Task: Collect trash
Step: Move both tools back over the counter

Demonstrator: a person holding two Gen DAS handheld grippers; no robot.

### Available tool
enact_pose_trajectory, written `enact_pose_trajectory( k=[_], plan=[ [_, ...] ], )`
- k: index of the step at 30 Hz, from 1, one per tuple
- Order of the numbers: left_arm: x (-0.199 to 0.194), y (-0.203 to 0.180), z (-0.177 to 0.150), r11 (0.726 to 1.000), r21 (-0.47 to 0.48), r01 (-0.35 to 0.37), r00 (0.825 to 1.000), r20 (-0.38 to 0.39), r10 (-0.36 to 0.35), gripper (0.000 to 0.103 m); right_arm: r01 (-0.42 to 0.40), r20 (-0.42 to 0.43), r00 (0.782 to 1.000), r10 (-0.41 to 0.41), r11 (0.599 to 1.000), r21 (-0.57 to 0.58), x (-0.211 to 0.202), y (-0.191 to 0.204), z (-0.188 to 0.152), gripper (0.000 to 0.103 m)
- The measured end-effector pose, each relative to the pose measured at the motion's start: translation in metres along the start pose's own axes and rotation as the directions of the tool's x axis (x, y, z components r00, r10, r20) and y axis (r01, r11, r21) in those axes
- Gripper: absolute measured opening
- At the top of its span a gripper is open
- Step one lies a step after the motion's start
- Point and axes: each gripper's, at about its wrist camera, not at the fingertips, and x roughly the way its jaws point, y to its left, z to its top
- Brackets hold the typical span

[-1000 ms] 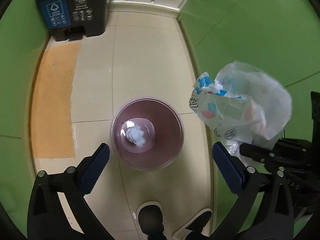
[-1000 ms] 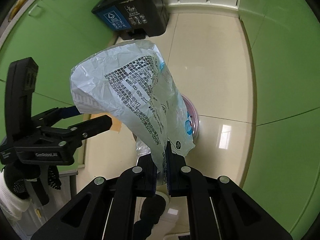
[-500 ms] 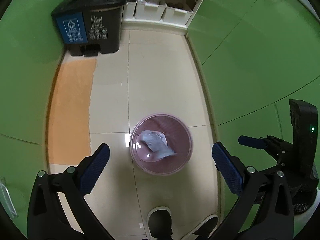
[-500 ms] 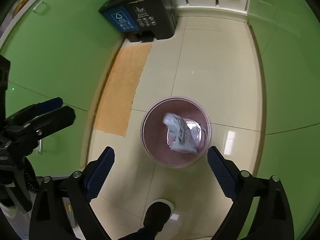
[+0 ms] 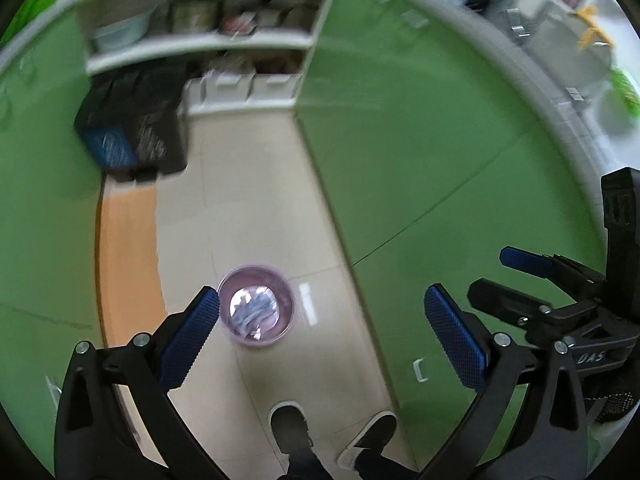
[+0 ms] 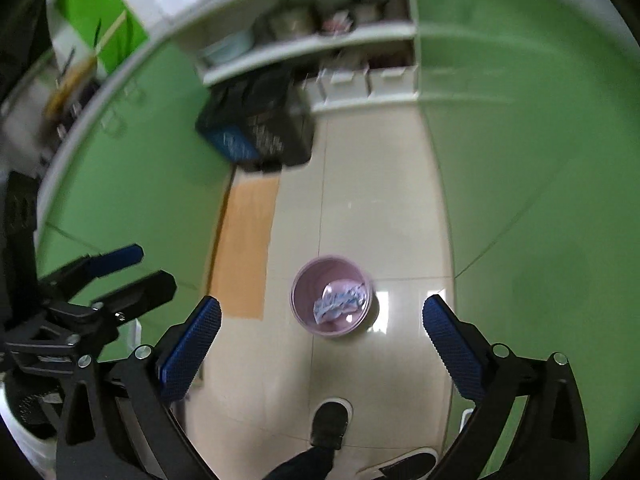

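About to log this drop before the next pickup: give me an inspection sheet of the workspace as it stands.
Surface: cream tiled floor, with an orange mat along the left cabinets.
Job's things: pink wastebasket upright on the floor; crumpled printed plastic wrapper lying inside it.
Clutter: nothing seen loose on the floor.
Grippers: left tool open and empty; right tool empty, its jaws opening wide.
Cables: nothing seen.
Surroundings: green cabinets on both sides; black pedal bin with a blue label at the far end; white shelving behind it, blurred; person's shoes at the bottom edge.
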Motion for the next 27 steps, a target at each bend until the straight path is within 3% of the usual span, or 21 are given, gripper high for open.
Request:
enact_pose_trajectory(
  k=[6, 11, 14, 18, 20, 23, 25, 27],
  plan=[
    [-0.086, -0.08, 0.041, 0.991, 0.113, 0.075, 0.992, 0.094, -0.086, 0.1, 0.074, 0.192, 0.977, -0.094, 0.991, 0.111, -0.148, -0.022, 0.005, 0.097],
    [-0.139, -0.145, 0.067, 0.962, 0.219, 0.163, 0.969, 0.148, -0.198, 0.1, 0.163, 0.305, 0.923, -0.235, 0.956, 0.245, -0.258, -0.055, -0.018, 0.097],
    [-0.161, -0.184, 0.073, 0.945, 0.281, 0.17, 0.962, 0.162, -0.221, 0.1, 0.207, 0.327, 0.892, -0.311, 0.926, 0.315, -0.297, -0.076, -0.033, 0.097],
    [-0.172, -0.224, 0.076, 0.93, 0.323, 0.174, 0.964, 0.136, -0.227, 0.1, 0.286, 0.348, 0.832, -0.433, 0.871, 0.4, -0.35, -0.11, -0.065, 0.097],
    [-0.176, -0.243, 0.076, 0.911, 0.354, 0.21, 0.955, 0.125, -0.269, 0.1, 0.306, 0.335, 0.82, -0.464, 0.85, 0.428, -0.367, -0.126, -0.075, 0.097],
    [-0.177, -0.271, 0.077, 0.885, 0.408, 0.226, 0.946, 0.124, -0.299, 0.1, 0.346, 0.339, 0.786, -0.517, 0.822, 0.452, -0.39, -0.154, -0.092, 0.097],
    [-0.174, -0.286, 0.079, 0.874, 0.422, 0.24, 0.943, 0.113, -0.314, 0.1, 0.366, 0.318, 0.781, -0.538, 0.806, 0.465, -0.396, -0.173, -0.099, 0.097],
    [-0.169, -0.303, 0.079, 0.865, 0.426, 0.266, 0.938, 0.091, -0.333, 0.1, 0.356, 0.301, 0.793, -0.53, 0.803, 0.478, -0.396, -0.192, -0.104, 0.097]
  ],
)
